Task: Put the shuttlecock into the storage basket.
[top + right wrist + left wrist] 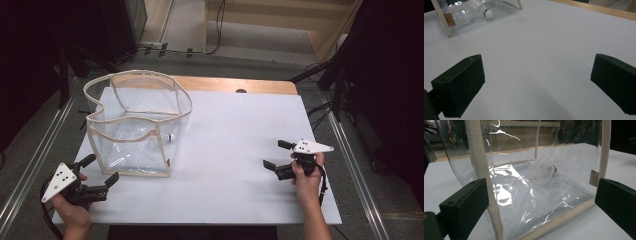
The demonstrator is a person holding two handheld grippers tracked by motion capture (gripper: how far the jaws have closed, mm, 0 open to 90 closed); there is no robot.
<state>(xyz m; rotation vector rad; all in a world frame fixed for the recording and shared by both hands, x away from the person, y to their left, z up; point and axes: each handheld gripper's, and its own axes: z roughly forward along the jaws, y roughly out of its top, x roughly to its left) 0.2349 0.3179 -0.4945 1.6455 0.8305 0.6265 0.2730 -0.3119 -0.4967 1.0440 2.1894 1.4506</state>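
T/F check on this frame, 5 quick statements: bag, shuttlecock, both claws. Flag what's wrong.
1. The shuttlecock lies inside the clear bag. True.
2. The left claw is shut on the bag's trim. False: its jaws are open and hold nothing, just short of the bag's near corner.
3. The right claw is open over bare white table. True.
4. The bag lies flat and collapsed. False: it stands upright with its top open.
5. The shuttlecock's cork is black. False: the right gripper view shows a white cork.
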